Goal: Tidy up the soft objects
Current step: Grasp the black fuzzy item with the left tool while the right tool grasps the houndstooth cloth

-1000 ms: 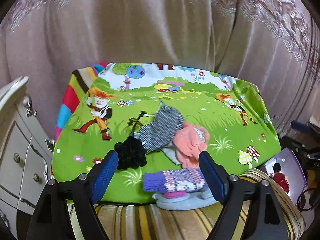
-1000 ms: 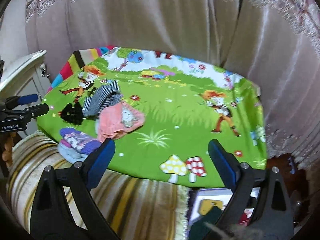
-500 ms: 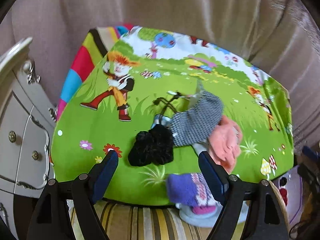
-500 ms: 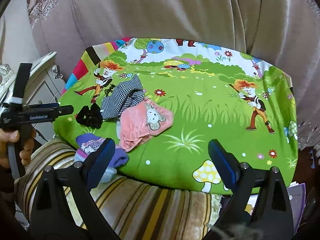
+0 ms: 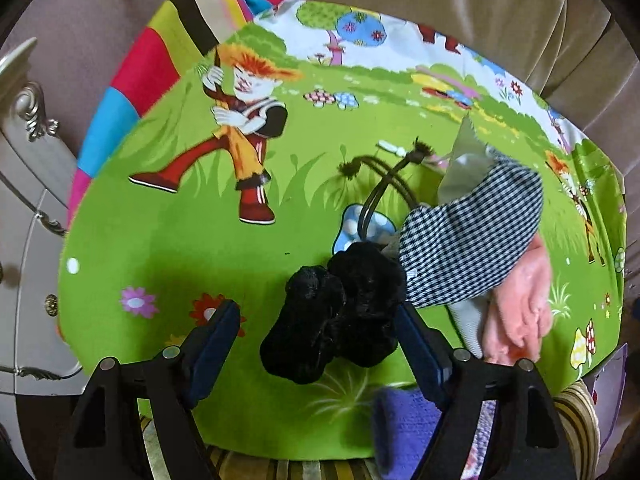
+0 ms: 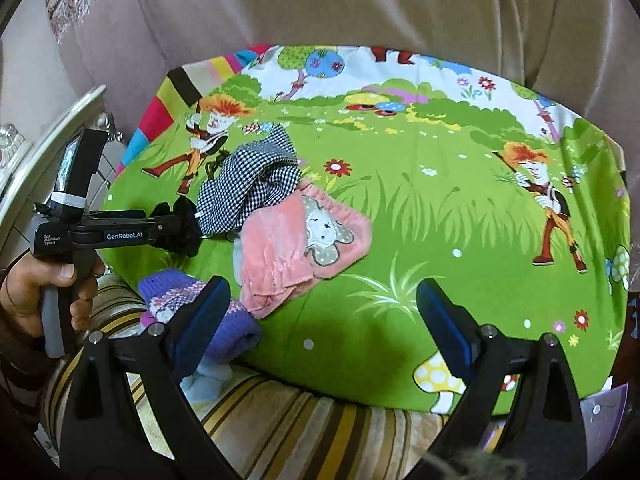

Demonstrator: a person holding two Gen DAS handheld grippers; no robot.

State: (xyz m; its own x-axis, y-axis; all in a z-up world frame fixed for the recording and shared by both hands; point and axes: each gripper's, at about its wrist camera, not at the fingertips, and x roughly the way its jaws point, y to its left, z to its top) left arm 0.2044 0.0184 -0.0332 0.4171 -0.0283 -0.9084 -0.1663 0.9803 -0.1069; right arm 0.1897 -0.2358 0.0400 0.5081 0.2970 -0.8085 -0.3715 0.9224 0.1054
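A heap of soft things lies on the green cartoon cloth [image 5: 180, 248]. It holds a black fluffy piece [image 5: 320, 340], a black-and-white checked cloth [image 5: 468, 240], a pink garment with a sheep patch [image 6: 296, 248] and a purple knit piece [image 6: 176, 292]. My left gripper [image 5: 316, 316] points down over the black fluffy piece. Its jaws are closing, the piece is between them, and the left pad stands apart from it. From the right wrist view, the left gripper [image 6: 180, 232] reaches in from the left in a person's hand. My right gripper [image 6: 324, 296] is open over bare cloth beside the pink garment.
A white dresser [image 5: 24, 200] stands left of the table. A beige curtain [image 6: 360, 8] hangs behind. A striped cushion [image 6: 280, 420] lies under the table's near edge, with a light blue soft thing [image 6: 208, 376] on it. Green cloth to the right is bare.
The left gripper has come down and closer, from a wide view of the table to right over the black fluffy piece. The right gripper has also moved in toward the table.
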